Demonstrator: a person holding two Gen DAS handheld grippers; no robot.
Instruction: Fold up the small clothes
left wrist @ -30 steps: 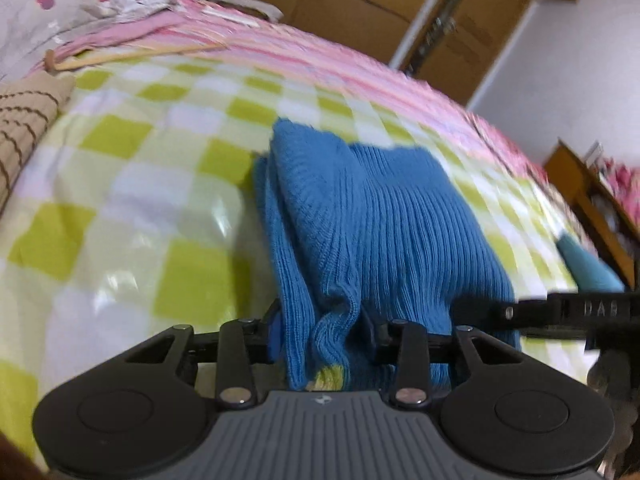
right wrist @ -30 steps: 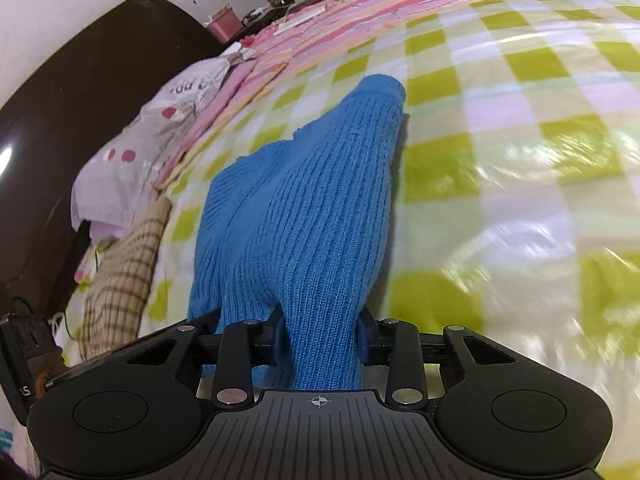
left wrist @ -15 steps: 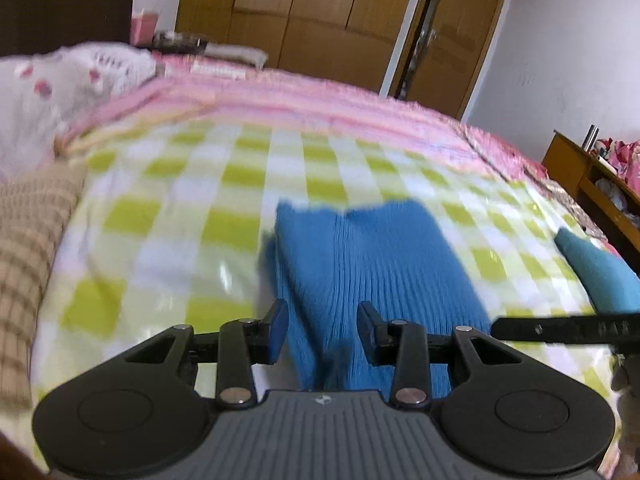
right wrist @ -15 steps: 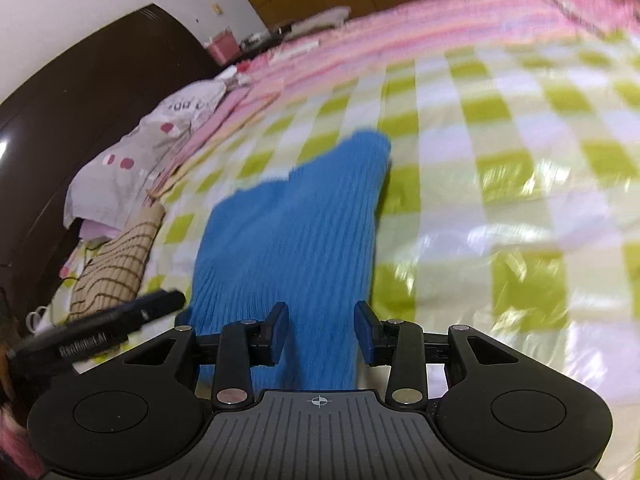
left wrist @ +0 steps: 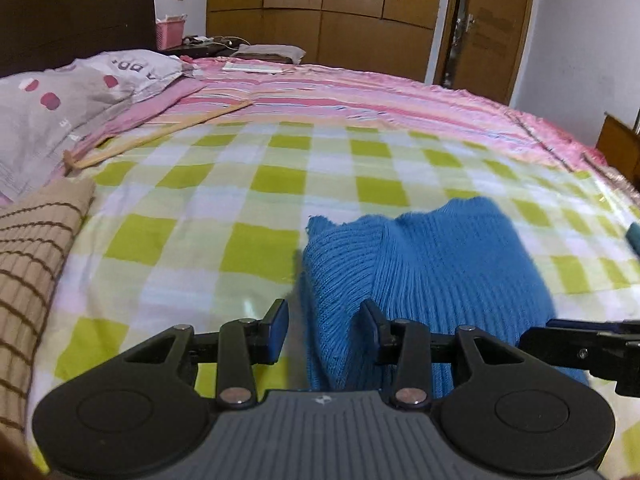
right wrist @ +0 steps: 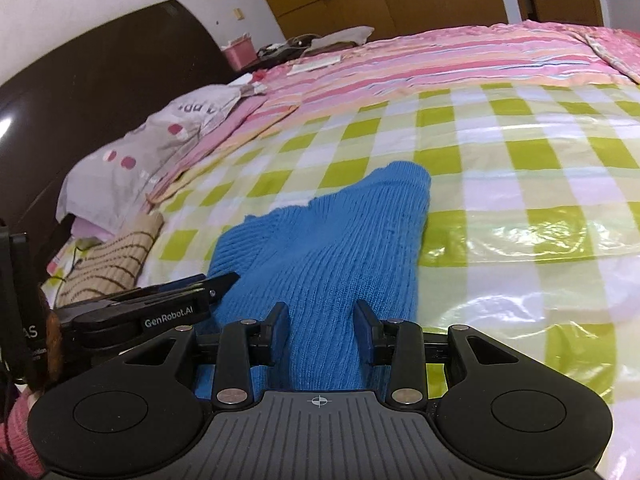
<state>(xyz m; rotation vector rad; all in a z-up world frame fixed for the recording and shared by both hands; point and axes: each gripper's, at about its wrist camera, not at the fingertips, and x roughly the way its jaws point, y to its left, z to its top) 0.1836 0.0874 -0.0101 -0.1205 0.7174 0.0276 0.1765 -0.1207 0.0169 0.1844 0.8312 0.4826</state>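
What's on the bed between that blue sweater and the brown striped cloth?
Only bare checkered sheet separates the blue sweater from the striped cloth, clearest in the left wrist view.

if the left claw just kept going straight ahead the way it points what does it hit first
Most likely the blue knit garment: its folded edge already lies between the open fingers of the left claw. Beyond it is only the checked bedspread; depth is hard to judge.

near hem of blue sweater (left wrist: 440,272) hidden (behind gripper body) | striped cloth (left wrist: 28,264) cut off left
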